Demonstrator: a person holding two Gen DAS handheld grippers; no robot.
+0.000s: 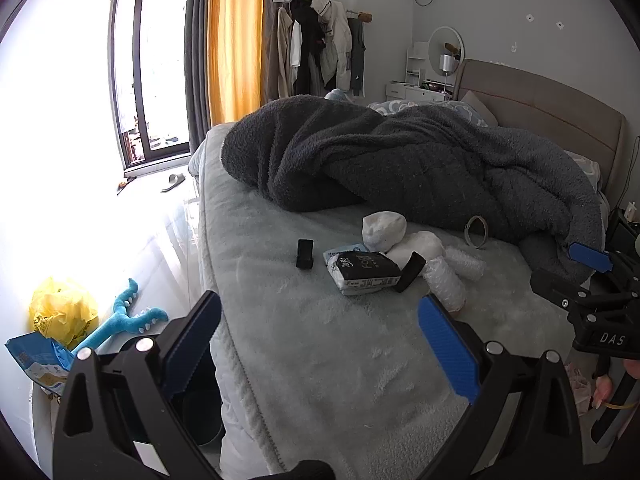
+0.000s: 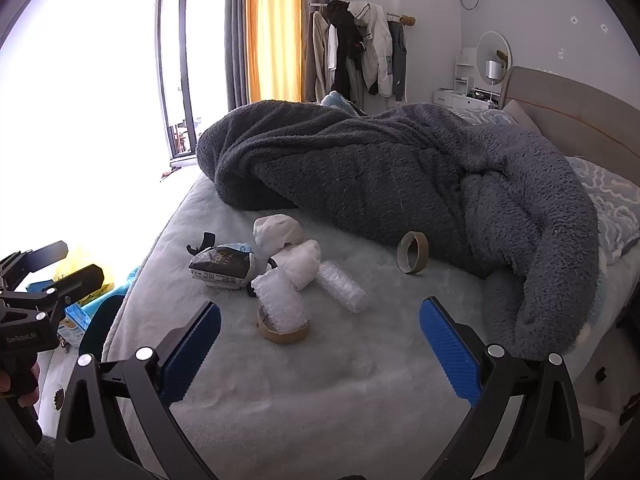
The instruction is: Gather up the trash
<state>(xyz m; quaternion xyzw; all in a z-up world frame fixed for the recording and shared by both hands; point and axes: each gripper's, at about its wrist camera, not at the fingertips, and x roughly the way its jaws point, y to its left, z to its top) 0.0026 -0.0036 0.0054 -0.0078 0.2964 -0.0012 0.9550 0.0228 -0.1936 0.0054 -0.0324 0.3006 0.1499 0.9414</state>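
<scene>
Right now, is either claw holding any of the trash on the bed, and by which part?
Nothing is held. The left claw and the right claw both stand wide open above the bed, short of the trash pile.

A dark grey blanket point(image 2: 400, 168) lay heaped across the centre of the frame on a pale bed point(image 2: 320, 380). Clothes point(image 2: 360, 52) hung at upper centre beside a yellow curtain point(image 2: 276, 28). A round mirror point(image 2: 494, 54) stood at upper right.
</scene>
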